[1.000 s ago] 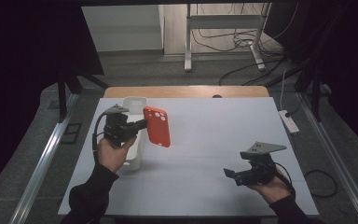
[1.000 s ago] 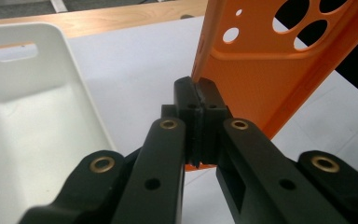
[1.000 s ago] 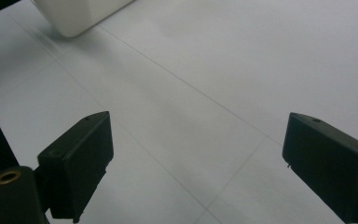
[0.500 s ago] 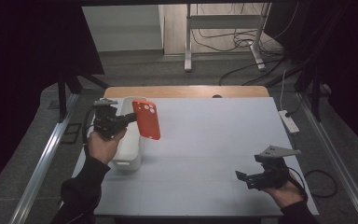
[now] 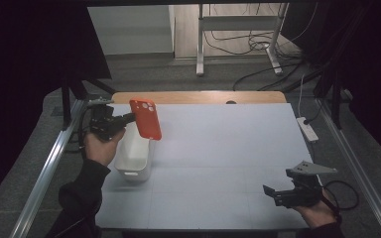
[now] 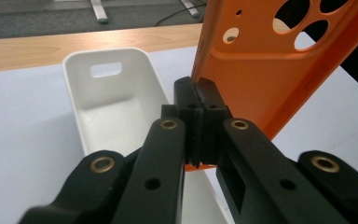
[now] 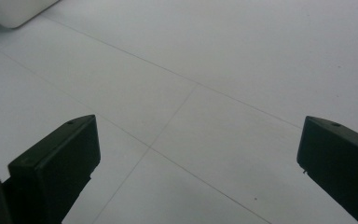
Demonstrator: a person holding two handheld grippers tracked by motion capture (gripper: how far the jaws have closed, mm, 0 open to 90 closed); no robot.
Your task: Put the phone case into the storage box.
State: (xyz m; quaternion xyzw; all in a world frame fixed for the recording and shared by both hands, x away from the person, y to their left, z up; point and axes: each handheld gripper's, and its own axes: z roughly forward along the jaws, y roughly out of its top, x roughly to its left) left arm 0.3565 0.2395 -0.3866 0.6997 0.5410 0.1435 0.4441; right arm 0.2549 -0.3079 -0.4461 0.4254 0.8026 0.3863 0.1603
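At lower right of the high view my right gripper (image 5: 273, 192) idles over bare table (image 5: 228, 148), jaws spread, having just been opening with nothing between them. Upper left, my left gripper (image 5: 126, 118) pinches the orange phone case (image 5: 146, 119) by its edge above the white bin (image 5: 134, 151). I'd lower the case inside before letting go.

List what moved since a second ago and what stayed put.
The left tongs, shut on the orange phone case, carried it from the middle of the table toward the far left, above the white bin. The right tongs drew back toward the near right corner, and their jaws have just been opening, with nothing between them. The bin stayed where it was, and the grip on the case stayed shut.
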